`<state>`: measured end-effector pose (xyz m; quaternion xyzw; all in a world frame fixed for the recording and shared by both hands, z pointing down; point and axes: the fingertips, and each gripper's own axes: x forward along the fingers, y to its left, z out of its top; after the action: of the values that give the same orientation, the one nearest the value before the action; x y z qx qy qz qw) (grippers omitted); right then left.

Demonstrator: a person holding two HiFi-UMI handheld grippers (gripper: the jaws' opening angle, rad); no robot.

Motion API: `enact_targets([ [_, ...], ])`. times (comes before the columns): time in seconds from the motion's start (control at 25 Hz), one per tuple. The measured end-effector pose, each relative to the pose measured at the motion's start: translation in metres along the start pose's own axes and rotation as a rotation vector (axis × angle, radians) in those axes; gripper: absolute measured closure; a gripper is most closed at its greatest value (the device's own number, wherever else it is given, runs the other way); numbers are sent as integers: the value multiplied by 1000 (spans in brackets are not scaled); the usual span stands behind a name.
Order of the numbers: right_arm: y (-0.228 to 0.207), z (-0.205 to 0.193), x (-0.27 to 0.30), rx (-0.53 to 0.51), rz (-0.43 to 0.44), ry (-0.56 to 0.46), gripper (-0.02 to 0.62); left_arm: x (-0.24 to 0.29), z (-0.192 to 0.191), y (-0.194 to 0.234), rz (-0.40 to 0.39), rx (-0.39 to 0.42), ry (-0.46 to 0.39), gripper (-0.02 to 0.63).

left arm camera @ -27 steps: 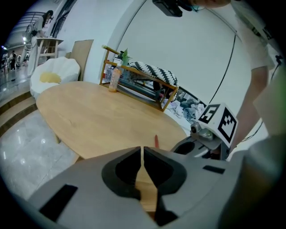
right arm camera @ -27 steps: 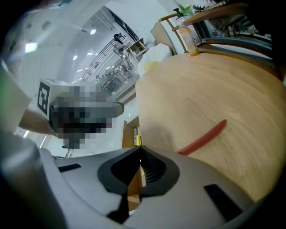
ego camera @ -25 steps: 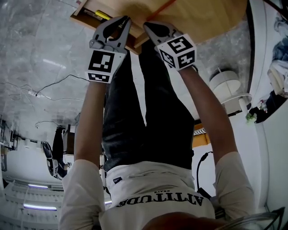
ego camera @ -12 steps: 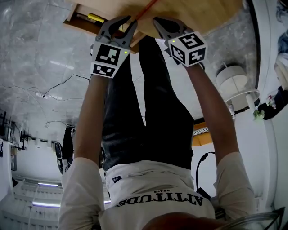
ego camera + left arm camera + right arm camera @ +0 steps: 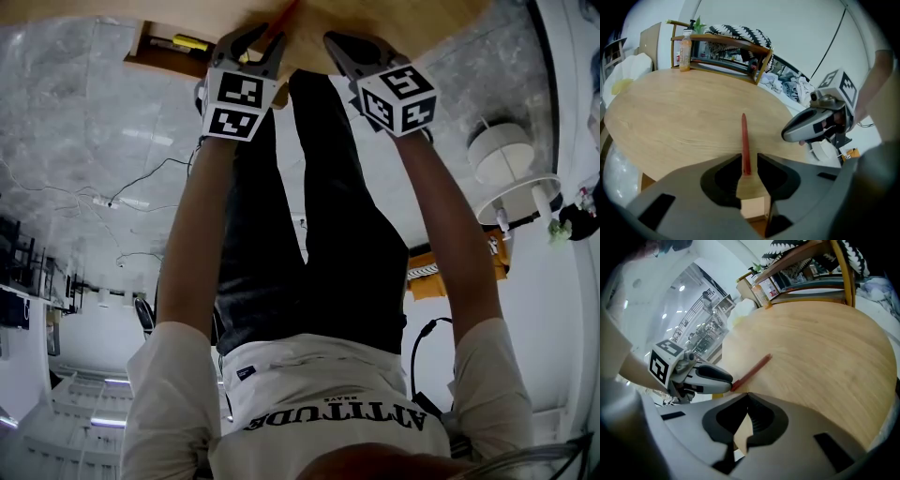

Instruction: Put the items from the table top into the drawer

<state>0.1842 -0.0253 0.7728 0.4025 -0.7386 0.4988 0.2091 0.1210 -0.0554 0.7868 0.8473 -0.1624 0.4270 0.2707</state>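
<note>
The left claw (image 5: 749,161) has its jaws apart around the near end of a red pen (image 5: 745,140) lying on the round wooden desk (image 5: 684,117). The right claw (image 5: 792,133) hovers at the desk's right edge. An orange bottle (image 5: 685,54) stands beside a wooden rack (image 5: 726,47) at the far side.

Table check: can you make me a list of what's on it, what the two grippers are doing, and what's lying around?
Surface: round wooden table.
Job's things: red pen lies on the table; drawer stands open under the edge, with a yellow thing inside.
Clutter: orange bottle and wooden rack at the far edge.
Grippers: left gripper open, the pen's near end between its jaws, not pinched; right gripper shut, empty.
Cables: thin wires on the floor; black cable by the person's leg.
Surroundings: pale floor; a white round stand.
</note>
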Motion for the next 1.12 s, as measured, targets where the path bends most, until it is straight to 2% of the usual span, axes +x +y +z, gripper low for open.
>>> enact_targets([
  [0.24, -6, -11, -6, 28, -18, -14, 575, 14, -14, 6, 77, 19, 43, 494],
  [0.4, -8, -17, -9, 42, -30, -22, 575, 13, -17, 8, 109, 26, 51, 537],
  [0.6, -4, -19, -10, 49, -33, -26, 575, 7, -18, 9, 119, 10, 48, 543],
  [0.84, 10, -16, -3, 28, -23, -17, 576, -7, -14, 11, 103, 4, 3, 545],
  [1.12, 30, -5, 10, -16, -3, 0, 575, -31, -24, 29, 137, -36, -28, 545],
])
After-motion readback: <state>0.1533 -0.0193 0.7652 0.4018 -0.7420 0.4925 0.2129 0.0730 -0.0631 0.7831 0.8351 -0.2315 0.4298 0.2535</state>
